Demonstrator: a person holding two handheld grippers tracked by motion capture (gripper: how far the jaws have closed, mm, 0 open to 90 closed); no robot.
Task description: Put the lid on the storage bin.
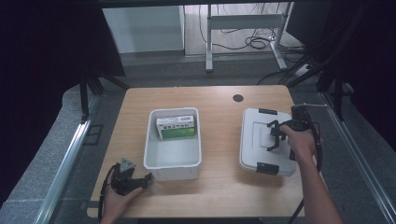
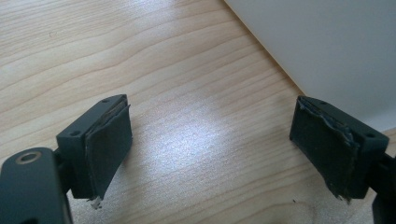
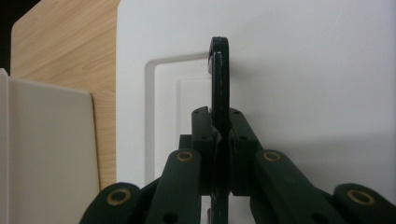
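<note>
Right tool (image 3: 223,140) clamped on white lid's (image 1: 254,140) black handle (image 3: 219,79) (raised upright).

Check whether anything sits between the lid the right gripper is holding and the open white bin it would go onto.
Nothing visible does. The right gripper is shut on the lid's black handle; between the lid and the white bin lies bare table. The green box lies inside the bin, below its rim.
</note>
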